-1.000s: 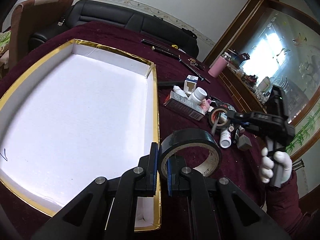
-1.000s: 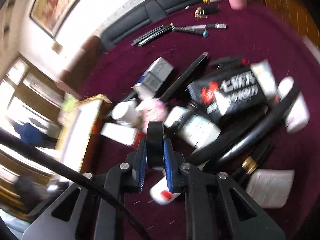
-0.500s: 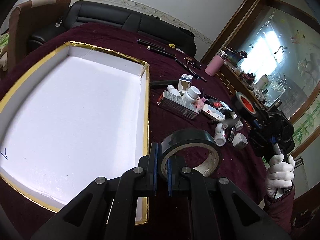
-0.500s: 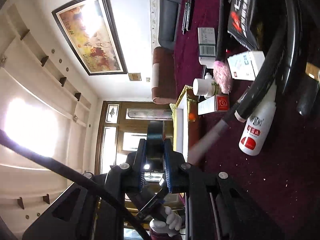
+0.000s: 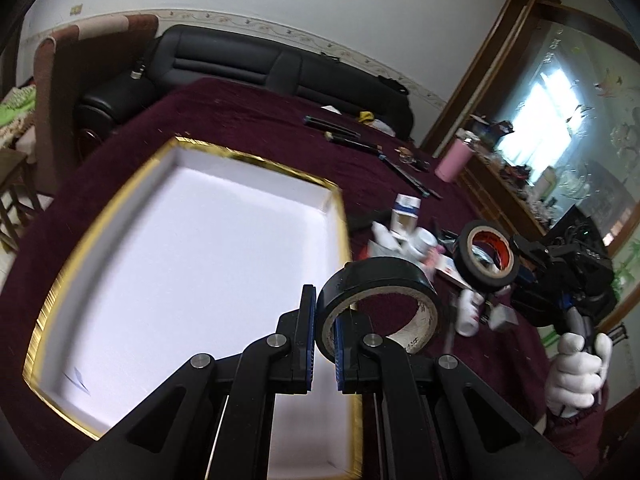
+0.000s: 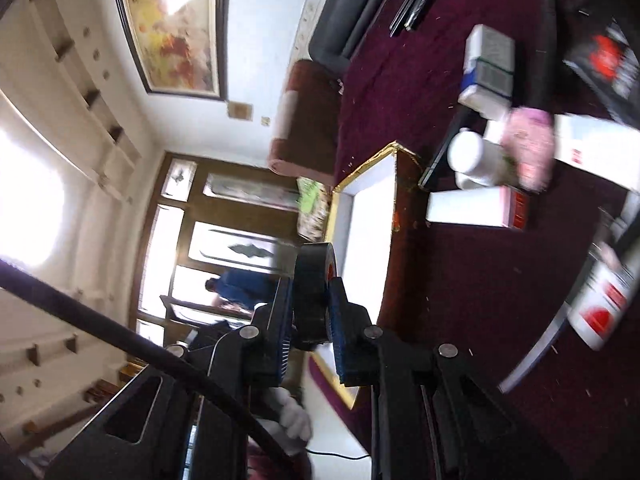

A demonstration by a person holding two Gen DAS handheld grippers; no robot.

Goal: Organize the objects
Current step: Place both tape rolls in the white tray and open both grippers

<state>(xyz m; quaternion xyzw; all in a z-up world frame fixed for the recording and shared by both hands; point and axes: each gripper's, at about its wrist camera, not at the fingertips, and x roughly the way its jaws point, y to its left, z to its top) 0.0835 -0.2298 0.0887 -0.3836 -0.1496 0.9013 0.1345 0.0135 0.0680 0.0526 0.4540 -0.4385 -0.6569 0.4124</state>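
The left gripper is clamped on the wall of a black tape roll, held over the white tray's gold-edged right rim. At 3 o'clock, the right gripper clenches a red-cored tape roll above the table's clutter. The tray's white floor shows nothing but a small mark.

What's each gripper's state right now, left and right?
Left gripper: closed on the wall of a black tape roll.
Right gripper: closed across a red-core tape roll.
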